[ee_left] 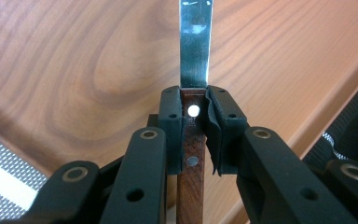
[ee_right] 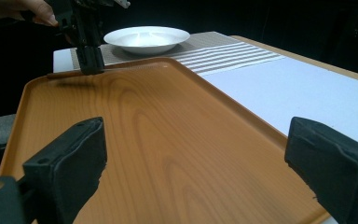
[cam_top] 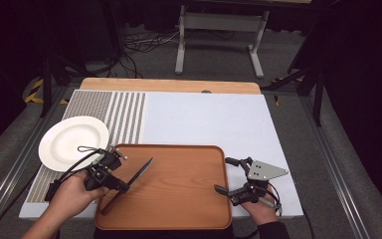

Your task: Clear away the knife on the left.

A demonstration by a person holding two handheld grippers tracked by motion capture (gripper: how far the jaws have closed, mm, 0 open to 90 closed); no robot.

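Note:
A knife with a brown wooden handle (ee_left: 190,172) and a steel blade (ee_left: 196,51) is clamped in my left gripper (ee_left: 193,119), which is shut on the handle near the blade. In the high view the knife (cam_top: 140,173) slants over the left part of the wooden tray (cam_top: 189,199), blade tip pointing up and right, with my left gripper (cam_top: 117,181) at the tray's left rim. My right gripper (cam_top: 226,174) stands open at the tray's right edge, its jaws wide apart and holding nothing; in its own view the tray (ee_right: 168,140) lies between the fingers (ee_right: 70,163).
A white plate (cam_top: 73,142) rests on the striped grey placemat (cam_top: 124,114) left of the tray. A white mat (cam_top: 209,119) covers the table behind the tray. Beyond the table are a desk frame and floor cables.

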